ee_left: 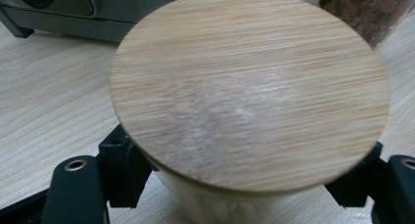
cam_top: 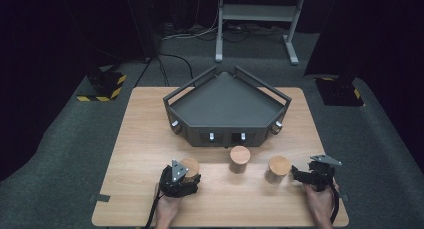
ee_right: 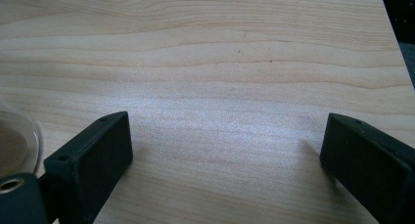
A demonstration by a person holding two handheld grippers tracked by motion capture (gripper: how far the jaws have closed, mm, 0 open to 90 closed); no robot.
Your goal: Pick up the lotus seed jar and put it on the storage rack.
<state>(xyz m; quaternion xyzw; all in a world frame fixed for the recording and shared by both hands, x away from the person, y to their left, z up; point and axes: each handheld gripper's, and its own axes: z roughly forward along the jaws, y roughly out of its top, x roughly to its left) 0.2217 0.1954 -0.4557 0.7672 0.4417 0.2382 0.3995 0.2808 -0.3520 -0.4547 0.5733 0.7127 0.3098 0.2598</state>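
Pale wood counter carries a dark grey tray at its far middle. Nearer than the tray stand three wooden-lidded jars; the left tool is clamped on the left jar. Right of the right jar, the right tool rests with jaws apart over bare wood.

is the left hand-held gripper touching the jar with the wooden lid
Touching. The left gripper view shows the left hand-held gripper with both jaws pressed against the jar just under its lid.
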